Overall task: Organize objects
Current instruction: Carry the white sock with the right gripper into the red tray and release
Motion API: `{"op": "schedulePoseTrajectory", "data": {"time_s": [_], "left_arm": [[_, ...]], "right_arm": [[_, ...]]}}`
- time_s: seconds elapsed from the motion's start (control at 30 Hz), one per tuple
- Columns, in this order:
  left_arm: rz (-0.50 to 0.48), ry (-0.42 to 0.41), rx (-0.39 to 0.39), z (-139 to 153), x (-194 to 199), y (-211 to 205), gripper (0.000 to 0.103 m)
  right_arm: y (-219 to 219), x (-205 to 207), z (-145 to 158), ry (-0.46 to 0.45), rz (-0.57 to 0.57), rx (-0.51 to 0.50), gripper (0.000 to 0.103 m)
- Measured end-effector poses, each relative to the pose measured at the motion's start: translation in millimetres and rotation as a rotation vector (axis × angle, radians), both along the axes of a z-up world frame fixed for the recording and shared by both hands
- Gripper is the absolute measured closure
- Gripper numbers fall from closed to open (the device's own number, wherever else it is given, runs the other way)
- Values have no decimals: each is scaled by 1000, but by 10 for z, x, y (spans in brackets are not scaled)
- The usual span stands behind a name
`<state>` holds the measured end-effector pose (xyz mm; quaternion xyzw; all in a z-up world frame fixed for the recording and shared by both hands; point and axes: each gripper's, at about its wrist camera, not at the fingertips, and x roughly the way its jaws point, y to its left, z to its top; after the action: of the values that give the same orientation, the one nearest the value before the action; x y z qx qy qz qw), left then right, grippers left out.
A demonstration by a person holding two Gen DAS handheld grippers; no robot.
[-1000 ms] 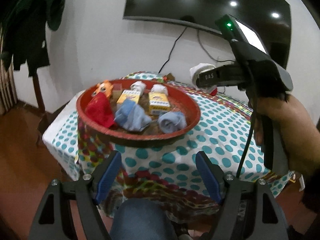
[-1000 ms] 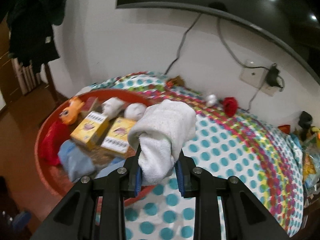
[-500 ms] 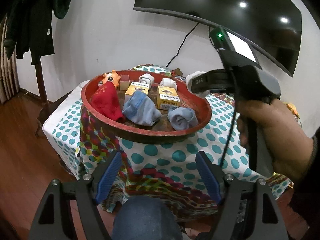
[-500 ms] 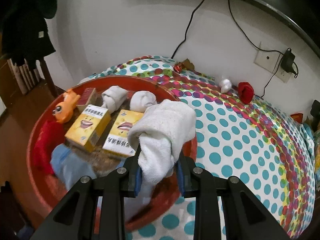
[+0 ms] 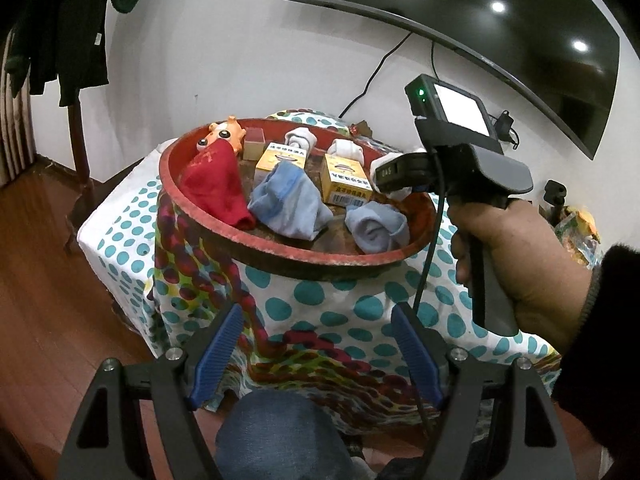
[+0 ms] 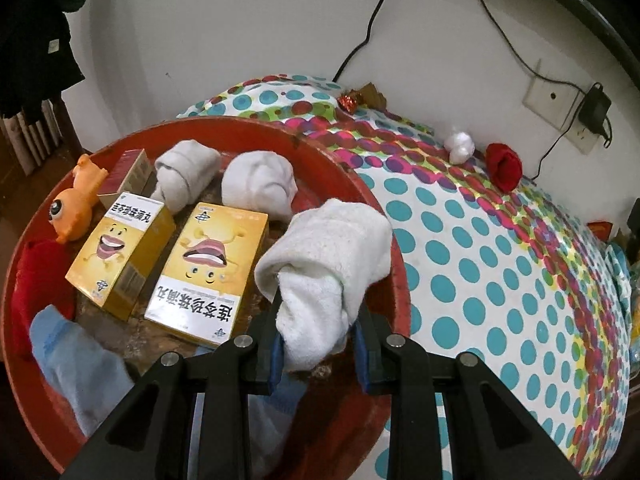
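Observation:
A round red tray (image 5: 280, 248) (image 6: 384, 208) sits at the table's near left corner. In it lie two yellow boxes (image 6: 120, 256) (image 6: 208, 272), two rolled white socks (image 6: 186, 174) (image 6: 260, 184), an orange toy (image 6: 76, 200), a red cloth (image 5: 216, 184) and blue socks (image 5: 288, 200) (image 5: 378, 226). My right gripper (image 6: 318, 340) is shut on a rolled white sock (image 6: 328, 268), held over the tray's right side. In the left wrist view the same gripper (image 5: 396, 172) hangs above the tray's right rim. My left gripper (image 5: 316, 356) stands open and empty, in front of the table.
The table wears a spotted cloth (image 6: 500, 264). A red roll (image 6: 504, 166) and a small white ball (image 6: 460, 146) lie near the wall. A wall socket with a charger (image 6: 580, 108) and a dark screen (image 5: 480, 20) are behind. A knee in jeans (image 5: 280, 436) is below.
My right gripper has come down and left with the white sock, from above the table cloth to over the tray's right side. The left gripper has drawn back a little.

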<state>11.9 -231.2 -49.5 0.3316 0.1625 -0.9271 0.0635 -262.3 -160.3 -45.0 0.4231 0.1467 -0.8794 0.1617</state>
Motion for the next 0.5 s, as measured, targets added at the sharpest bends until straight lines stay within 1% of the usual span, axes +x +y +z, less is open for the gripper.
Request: {"op": "schedulePoseTrajectory", "data": {"time_s": [0.17,0.23,0.33,0.43,0.5], "left_arm": [[9,-9,17,-15,-17,-39,24],[12,-13,29,-27,-23,-59,24],[27,-20,39,-37,-30,-83,24],[28,-19,31,-31,-30,-68,24],[21,-17,18,-18,-30,-39,24]], "right_arm": [[-66,-20,-126,-27,20,11,76],[-109,5,-162,-24,26,16,75],[-114,3,-165,-32,26,-6,74],[-109,-2,-165,-36,31,-9,70],[-123,7,-160,-34,51,7,64]]}}
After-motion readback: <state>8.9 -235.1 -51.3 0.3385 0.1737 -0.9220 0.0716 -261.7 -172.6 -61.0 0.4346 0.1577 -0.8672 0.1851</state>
